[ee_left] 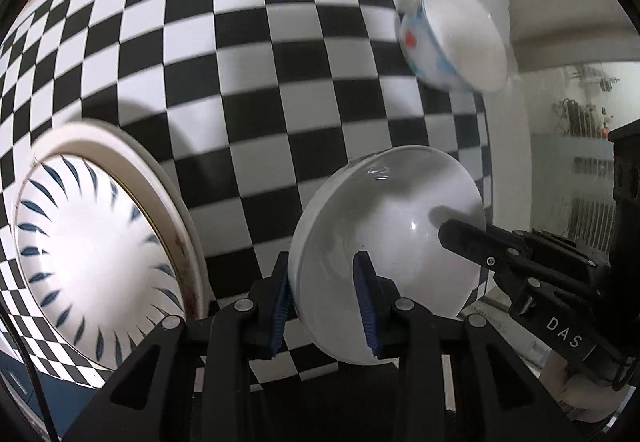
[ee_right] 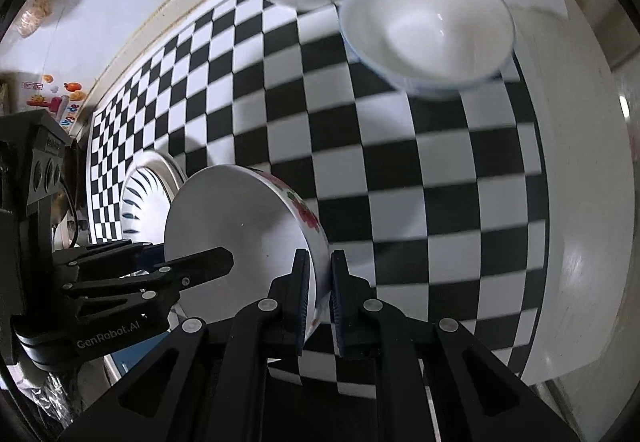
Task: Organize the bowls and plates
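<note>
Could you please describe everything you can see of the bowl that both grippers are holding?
The bowl looks like glazed ceramic, plain white inside, with a red and green flower print outside. It is tilted, apparently held above the checkered cloth. The left gripper and the right gripper each pinch its rim, one finger inside, one outside.

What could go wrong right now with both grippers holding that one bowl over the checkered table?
1. The left gripper and right gripper both pinch only the rim of the tilted floral bowl; it could slip or be strained if the hands pull apart.
2. If dropped, it could land on the stacked plates close beside it and chip them.
3. The blue-patterned bowl sits near the table edge, so a bump might knock it off.
</note>
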The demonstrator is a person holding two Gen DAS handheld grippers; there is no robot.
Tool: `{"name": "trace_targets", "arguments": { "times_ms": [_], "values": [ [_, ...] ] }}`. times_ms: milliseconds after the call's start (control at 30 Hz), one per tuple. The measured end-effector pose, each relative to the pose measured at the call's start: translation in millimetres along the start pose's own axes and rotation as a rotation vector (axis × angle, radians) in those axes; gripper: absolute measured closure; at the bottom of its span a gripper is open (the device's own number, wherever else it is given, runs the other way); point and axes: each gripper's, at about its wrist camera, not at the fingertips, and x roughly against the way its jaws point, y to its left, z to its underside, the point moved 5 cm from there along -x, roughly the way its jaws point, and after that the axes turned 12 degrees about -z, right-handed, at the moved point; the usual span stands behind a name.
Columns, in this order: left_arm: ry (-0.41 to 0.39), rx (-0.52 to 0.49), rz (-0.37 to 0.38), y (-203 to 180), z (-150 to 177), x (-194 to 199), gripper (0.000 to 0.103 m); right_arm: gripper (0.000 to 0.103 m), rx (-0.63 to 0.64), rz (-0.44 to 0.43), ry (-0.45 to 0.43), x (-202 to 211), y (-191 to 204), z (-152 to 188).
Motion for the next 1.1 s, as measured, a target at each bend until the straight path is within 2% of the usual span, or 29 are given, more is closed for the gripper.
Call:
{"name": "trace_targets", "arguments": {
  "times_ms": [300,700,900,1100],
  "values": [
    [0.040,-0.003,-0.020,-14.0,6.1,-28.1,0.075,0.091,-0.031,0.010,0.046,-19.4,-20.8,18.4],
    [0.080,-0.003,-0.022,-33.8,5.8,-62.5,0.075,0.091,-0.061,0.015,0.074,-34.5,-31.6,17.0],
    [0.084,0.010,-0.014,-29.1,4.2,-59.6,0.074,0.089,-0.086,-0.001,0.079,-36.9,-36.7,16.0],
    [0.043,0.046,0.046,-10.4,3.1,-22.5,0.074,0.088,-0.098,-0.031,0.051,-16.0,-35.6,9.2]
  ]
}}
